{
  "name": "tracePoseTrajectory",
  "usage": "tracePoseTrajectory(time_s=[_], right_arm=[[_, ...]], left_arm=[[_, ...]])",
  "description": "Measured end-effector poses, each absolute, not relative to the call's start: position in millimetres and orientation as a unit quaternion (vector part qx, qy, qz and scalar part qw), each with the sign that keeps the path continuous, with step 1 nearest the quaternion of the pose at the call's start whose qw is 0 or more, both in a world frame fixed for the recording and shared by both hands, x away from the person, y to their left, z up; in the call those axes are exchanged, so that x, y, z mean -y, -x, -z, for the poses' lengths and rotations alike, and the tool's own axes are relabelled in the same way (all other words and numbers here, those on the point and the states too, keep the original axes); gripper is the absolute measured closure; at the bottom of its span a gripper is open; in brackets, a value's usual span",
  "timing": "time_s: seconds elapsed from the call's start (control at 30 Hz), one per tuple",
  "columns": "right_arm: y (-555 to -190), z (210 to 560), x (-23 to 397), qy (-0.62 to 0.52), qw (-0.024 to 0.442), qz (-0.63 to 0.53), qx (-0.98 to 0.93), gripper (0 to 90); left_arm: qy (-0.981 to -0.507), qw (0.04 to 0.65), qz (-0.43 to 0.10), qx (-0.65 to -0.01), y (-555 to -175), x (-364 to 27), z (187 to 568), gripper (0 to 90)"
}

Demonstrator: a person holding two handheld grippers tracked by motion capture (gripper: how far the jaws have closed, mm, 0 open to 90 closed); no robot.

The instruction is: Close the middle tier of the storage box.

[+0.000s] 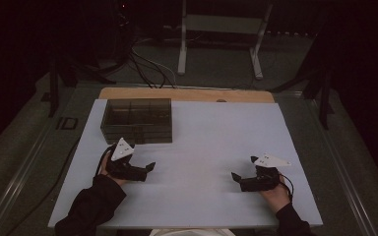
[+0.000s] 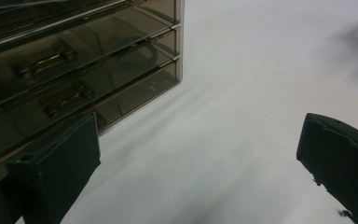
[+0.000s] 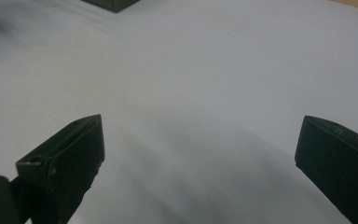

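Observation:
A smoky transparent drawer box (image 1: pixel 137 120) stands at the back left of the white board (image 1: pixel 211 132). In the left gripper view the box (image 2: pixel 74 70) shows three stacked drawers with small handles, all pushed in. My left gripper (image 1: pixel 150 167) rests on the board just in front of the box, jaws wide apart and holding nothing (image 2: pixel 196 158). My right gripper (image 1: pixel 235 177) lies at the front right of the board, pointing left, also open and empty (image 3: pixel 198 158). A corner of the box (image 3: pixel 112 3) peeks in at the top of the right gripper view.
The white board lies on a wooden tabletop (image 1: pixel 187 93) whose far edge shows behind it. Beyond the table are cables (image 1: pixel 147 69) and a white metal stand (image 1: pixel 221 39) on the floor. Dark frame posts (image 1: pixel 54 78) flank the table.

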State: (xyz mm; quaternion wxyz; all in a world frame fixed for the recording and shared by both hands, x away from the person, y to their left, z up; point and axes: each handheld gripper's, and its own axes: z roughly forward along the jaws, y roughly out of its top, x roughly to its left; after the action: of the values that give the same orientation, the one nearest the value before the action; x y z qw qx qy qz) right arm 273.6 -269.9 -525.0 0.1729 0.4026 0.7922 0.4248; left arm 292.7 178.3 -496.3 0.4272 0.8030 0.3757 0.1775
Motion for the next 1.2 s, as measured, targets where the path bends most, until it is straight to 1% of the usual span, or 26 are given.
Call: tracePoseTrajectory(time_s=[0.1,0.43,0.57,0.63,0.73,0.87,1.2], right_arm=[[-273,525,270,-0.403,0.173,-0.425,-0.792,1.4],[-272,525,270,-0.404,0.172,-0.425,-0.792,1.4],[-272,524,269,-0.403,0.172,-0.424,-0.793,1.4],[-272,524,269,-0.401,0.173,-0.425,-0.793,1.4],[-272,524,269,-0.400,0.173,-0.426,-0.792,1.4],[-273,524,270,-0.400,0.173,-0.426,-0.793,1.4],[-274,525,270,-0.401,0.170,-0.427,-0.792,1.4]], left_arm=[[-0.801,0.423,-0.189,-0.379,-285,-182,501,0.9],[-0.804,0.409,-0.184,-0.391,-268,-194,513,0.9],[-0.806,0.401,-0.203,-0.385,-262,-199,521,0.9],[-0.818,0.376,-0.216,-0.378,-261,-197,526,0.9],[-0.820,0.372,-0.214,-0.378,-264,-196,530,0.9],[-0.818,0.376,-0.199,-0.388,-266,-197,533,0.9],[-0.813,0.381,-0.202,-0.392,-265,-198,532,0.9]])
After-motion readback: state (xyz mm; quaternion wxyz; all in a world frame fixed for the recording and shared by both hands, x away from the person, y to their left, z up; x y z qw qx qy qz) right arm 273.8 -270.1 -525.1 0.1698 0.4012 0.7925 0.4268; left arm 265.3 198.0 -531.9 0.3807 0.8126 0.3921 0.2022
